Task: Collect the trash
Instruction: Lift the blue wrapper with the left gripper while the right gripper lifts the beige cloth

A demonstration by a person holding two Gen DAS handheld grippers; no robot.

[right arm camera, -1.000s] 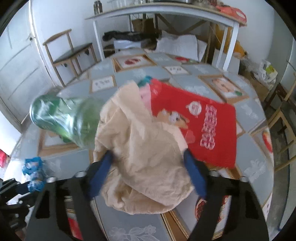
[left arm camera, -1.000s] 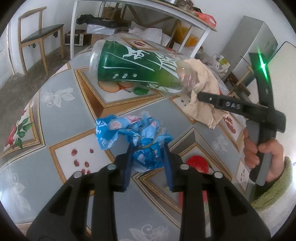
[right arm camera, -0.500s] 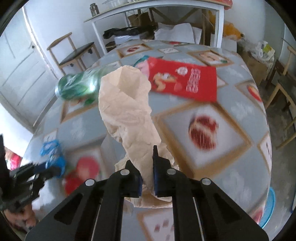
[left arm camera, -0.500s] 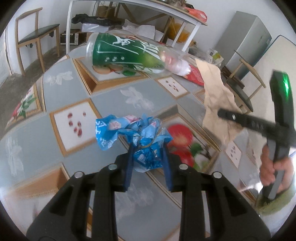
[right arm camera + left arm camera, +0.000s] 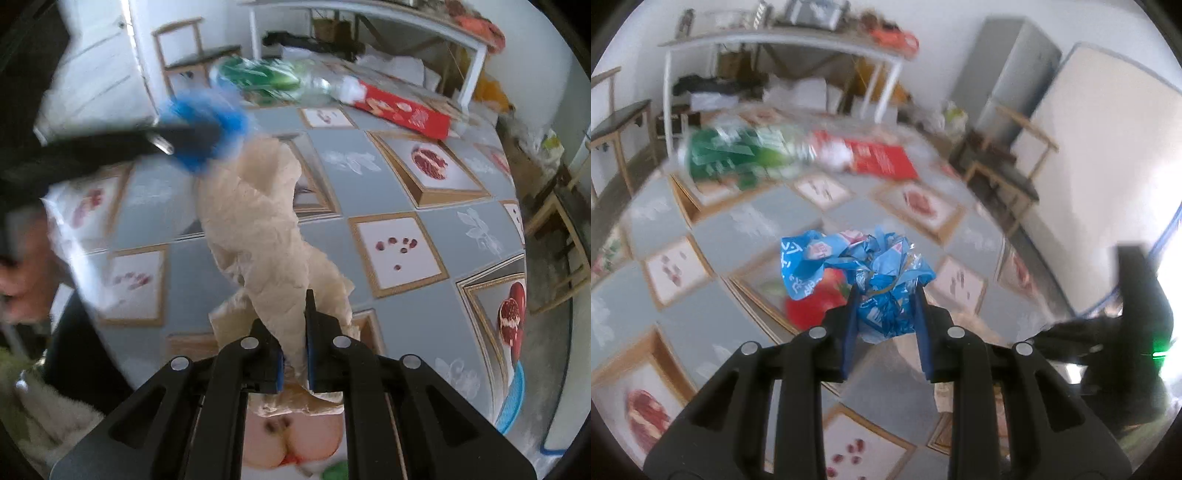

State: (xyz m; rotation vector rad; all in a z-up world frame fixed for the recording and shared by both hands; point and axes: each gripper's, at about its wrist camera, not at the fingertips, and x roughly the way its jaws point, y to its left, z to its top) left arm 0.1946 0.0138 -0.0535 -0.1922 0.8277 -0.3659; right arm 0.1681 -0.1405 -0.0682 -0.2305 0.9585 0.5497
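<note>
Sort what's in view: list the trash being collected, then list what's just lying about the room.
Trash for the job:
- blue wrapper, held in left gripper
- beige paper, held in right gripper
- green bottle, lying on the table
- red packet, lying on the table

Just about:
- wooden chair
- white shelf table

**Two wrist fisheyes above one worktop**

Each camera sits just behind its own tongs and looks steeply down along them at the patterned worktop (image 5: 746,225) from close above. The left view faces across the worktop toward a white shelf table (image 5: 783,37) and a grey cabinet (image 5: 1008,74); the right view faces the same shelf table (image 5: 369,14) from further right. Both share the green bottle (image 5: 738,155) (image 5: 258,74), the red packet (image 5: 882,160) (image 5: 406,110), and each other's tongs at the frame edge.
</note>
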